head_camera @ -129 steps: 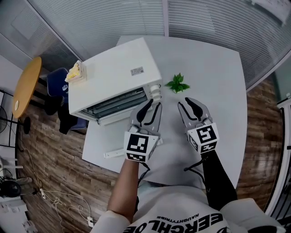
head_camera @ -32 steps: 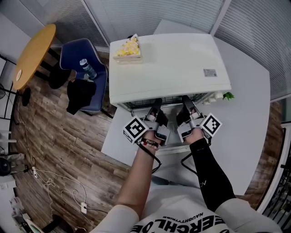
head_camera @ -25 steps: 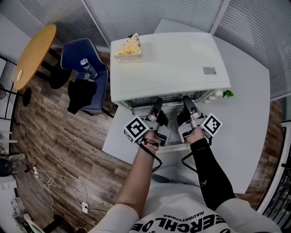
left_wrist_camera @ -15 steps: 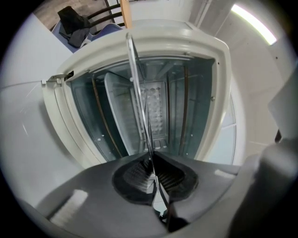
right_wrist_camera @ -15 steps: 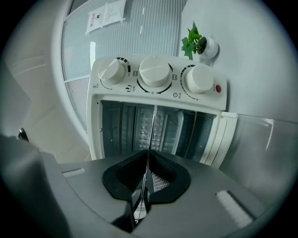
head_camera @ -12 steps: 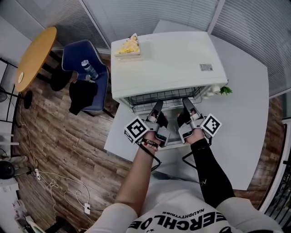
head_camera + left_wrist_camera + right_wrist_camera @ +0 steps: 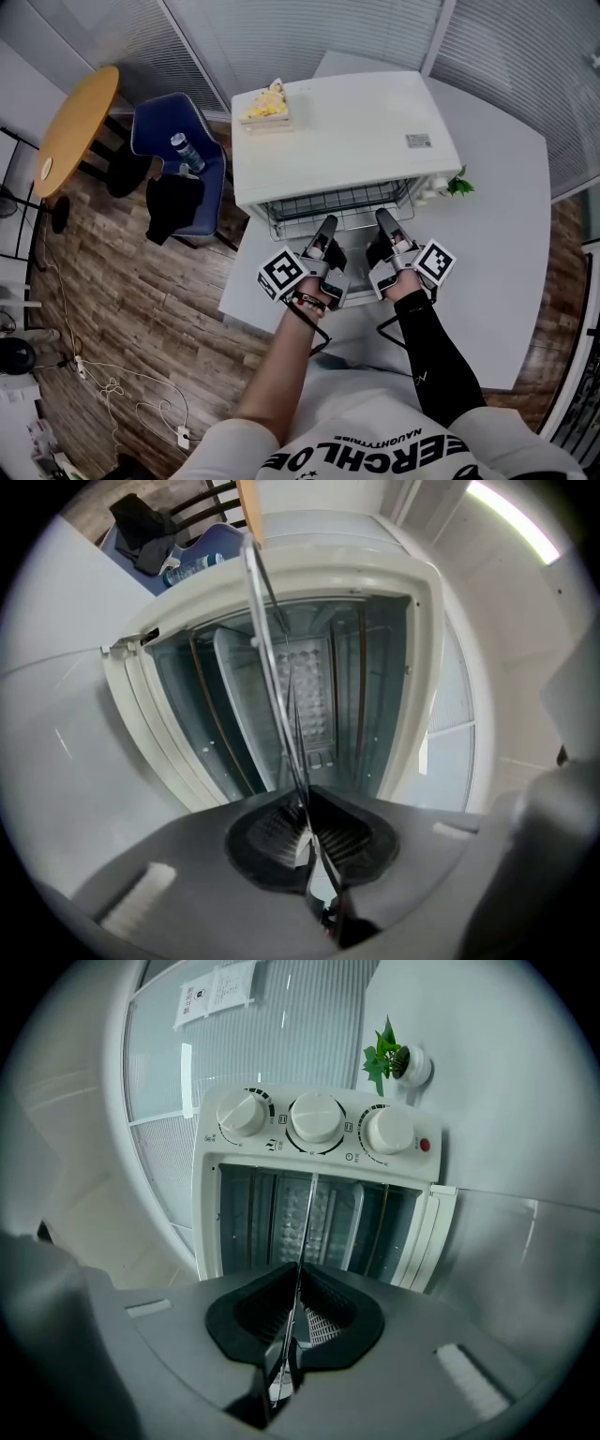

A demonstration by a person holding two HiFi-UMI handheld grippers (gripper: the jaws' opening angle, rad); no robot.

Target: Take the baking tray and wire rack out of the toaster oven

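The white toaster oven [image 7: 347, 131] stands on the table with its door folded down. A wire rack [image 7: 337, 202] sticks partway out of the oven's mouth. My left gripper [image 7: 326, 225] is shut on the rack's front edge at the left, and my right gripper [image 7: 384, 217] is shut on it at the right. In the left gripper view the wire rack [image 7: 272, 658] runs edge-on from my left gripper [image 7: 302, 803] into the cavity. The baking tray [image 7: 309, 696] shows deeper inside the oven. In the right gripper view my right gripper [image 7: 298, 1274] pinches the thin rack [image 7: 307, 1213] below the three knobs [image 7: 316, 1117].
A box of yellow food [image 7: 265, 101] sits on the oven's top. A small green plant [image 7: 457, 185] stands beside the oven on the white table [image 7: 506, 234]. Off the table's left are a blue chair [image 7: 178, 155] with a bottle and a round wooden table [image 7: 75, 117].
Both grippers have drawn back from the oven toward me with the wire rack in them. More of the rack shows outside the oven's mouth than a second ago.
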